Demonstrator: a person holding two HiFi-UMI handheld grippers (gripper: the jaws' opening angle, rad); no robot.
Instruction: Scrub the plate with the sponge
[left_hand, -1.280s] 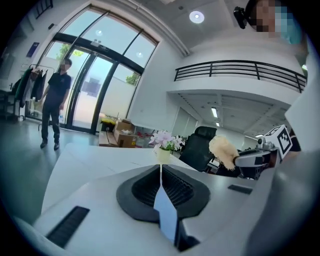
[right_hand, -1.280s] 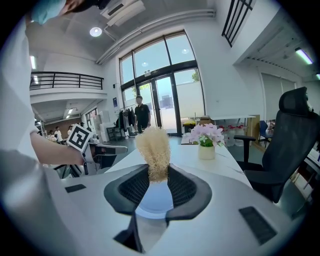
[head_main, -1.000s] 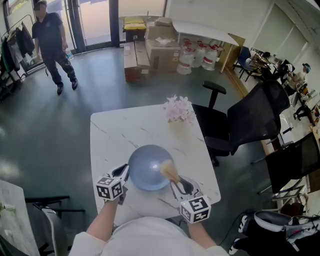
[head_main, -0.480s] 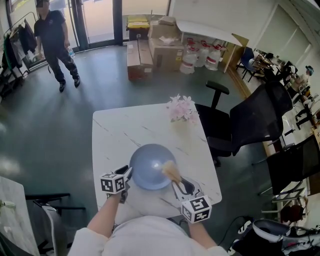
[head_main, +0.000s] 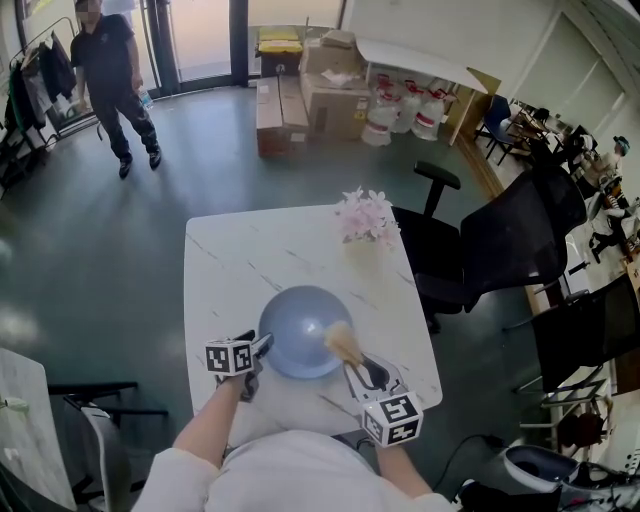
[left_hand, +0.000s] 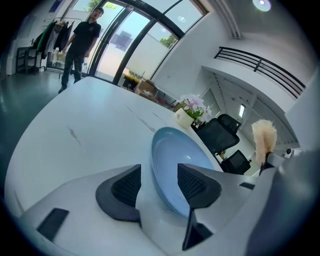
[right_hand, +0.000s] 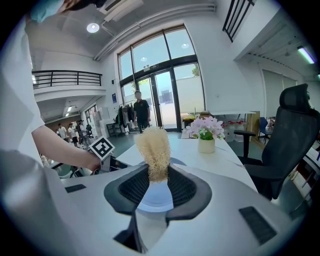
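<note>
At the plate's left rim, the left gripper (head_main: 262, 345) has its jaws apart. They have just been opening, and the rim of the blue plate (head_main: 298, 325) runs between the 2 pads unpinched. The plate lies flat on the white marbled desk (head_main: 250, 260), near its front edge.

Over the plate's right part is the sponge (head_main: 340, 341), a tan, fibrous, elongated piece. Its long axis runs from the plate's lower right rim toward the plate's middle, free end inward. Its base is clamped in the closed jaws of the right gripper (head_main: 350, 364). Whether the tip touches the plate I cannot tell.

Far beyond the plate to the left, a person (head_main: 115, 70) in dark clothes stands mid-stride on the grey-green floor (head_main: 90, 250). Straight beyond the plate are stacked cardboard boxes (head_main: 325, 85). A pot of pink flowers (head_main: 362, 218) sits on the desk behind the plate. To the plate's right stand black office chairs (head_main: 500, 240).
</note>
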